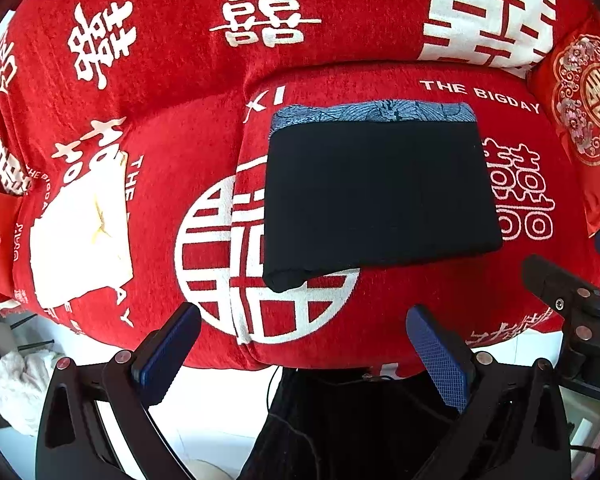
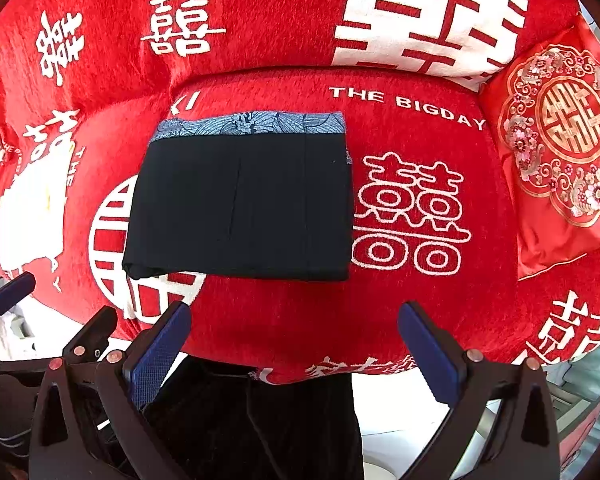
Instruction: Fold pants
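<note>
Black pants (image 1: pixel 380 196) lay folded into flat rectangle at frame centre on fuzzy red cover (image 1: pixel 180 80) with white characters; blue patterned band along far edge. Your left gripper (image 1: pixel 304 354) hung below, ribbed blue pads spread apart, empty. Your right gripper (image 2: pixel 296 348) likewise wide apart, clear of cloth. Satin embroidered cushion (image 2: pixel 560 140) at right; white cloth (image 1: pixel 80 236) lay at left.

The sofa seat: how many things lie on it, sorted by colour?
Black: 1, the folded pants, with a blue patterned band at the far edge
White: 1, a folded cloth
Red and gold: 1, a cushion
Total: 3
</note>
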